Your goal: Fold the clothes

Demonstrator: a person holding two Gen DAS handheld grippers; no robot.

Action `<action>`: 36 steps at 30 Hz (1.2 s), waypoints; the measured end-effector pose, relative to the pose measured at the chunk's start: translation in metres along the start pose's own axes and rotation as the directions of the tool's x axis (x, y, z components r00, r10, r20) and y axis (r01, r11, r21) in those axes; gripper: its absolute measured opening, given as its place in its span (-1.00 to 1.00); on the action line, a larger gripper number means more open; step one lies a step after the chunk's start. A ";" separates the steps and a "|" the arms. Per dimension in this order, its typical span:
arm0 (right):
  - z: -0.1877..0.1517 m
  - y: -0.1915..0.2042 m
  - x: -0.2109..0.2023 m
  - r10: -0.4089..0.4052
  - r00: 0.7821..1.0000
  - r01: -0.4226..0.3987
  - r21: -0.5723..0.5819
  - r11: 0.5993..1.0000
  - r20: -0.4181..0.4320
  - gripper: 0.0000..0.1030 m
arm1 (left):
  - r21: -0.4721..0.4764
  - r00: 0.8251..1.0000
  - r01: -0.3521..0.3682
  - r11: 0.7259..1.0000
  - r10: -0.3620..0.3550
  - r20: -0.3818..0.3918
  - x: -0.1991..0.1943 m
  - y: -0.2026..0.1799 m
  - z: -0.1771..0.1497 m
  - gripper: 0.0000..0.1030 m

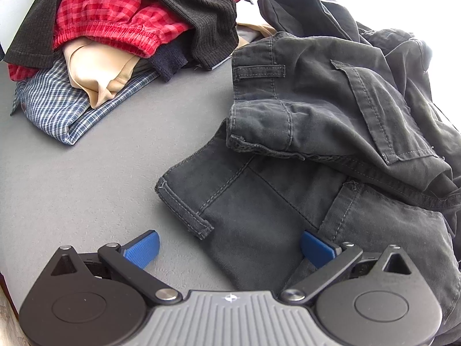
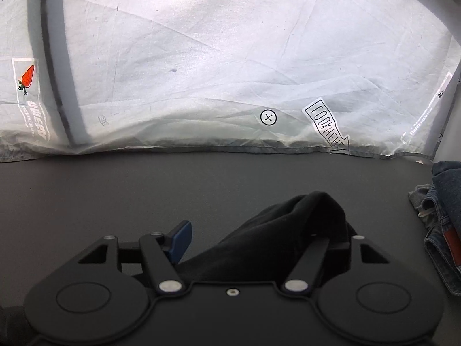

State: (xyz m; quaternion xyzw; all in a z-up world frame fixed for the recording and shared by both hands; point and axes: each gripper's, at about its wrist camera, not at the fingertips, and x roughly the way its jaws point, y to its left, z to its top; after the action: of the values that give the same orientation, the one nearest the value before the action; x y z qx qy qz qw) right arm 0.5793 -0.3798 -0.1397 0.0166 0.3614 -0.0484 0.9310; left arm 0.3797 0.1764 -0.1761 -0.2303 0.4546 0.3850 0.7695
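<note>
Crumpled dark grey cargo trousers (image 1: 331, 109) lie on the grey surface (image 1: 86, 173), filling the right half of the left wrist view. My left gripper (image 1: 230, 248) is open and low over their waistband corner (image 1: 184, 210). Its left pad (image 1: 142, 248) is over bare surface and its right pad (image 1: 317, 249) is over the cloth. In the right wrist view my right gripper (image 2: 259, 239) stands open. A fold of black fabric (image 2: 288, 230) lies between its fingers and hides the right one; only the left blue pad (image 2: 180, 242) shows.
A loose pile sits at the back left: a red checked garment (image 1: 115, 14), a dark ribbed knit (image 1: 196, 8), a beige piece (image 1: 98, 72) and a blue plaid shirt (image 1: 57, 106). A white printed sheet (image 2: 230, 57) hangs behind the surface. Blue jeans (image 2: 443, 225) lie at the right edge.
</note>
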 end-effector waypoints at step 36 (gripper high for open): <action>-0.104 -0.108 -0.022 -0.060 0.990 0.128 0.641 0.757 -0.128 0.20 | -0.181 0.985 0.166 0.969 -0.173 -0.024 -0.005 0.005 0.001 0.75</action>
State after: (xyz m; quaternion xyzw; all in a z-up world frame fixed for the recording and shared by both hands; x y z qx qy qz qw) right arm 0.4820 -0.4789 -0.2016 0.3211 0.3687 -0.2160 0.8452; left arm 0.3750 0.1781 -0.1717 -0.3437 0.4120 0.3522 0.7668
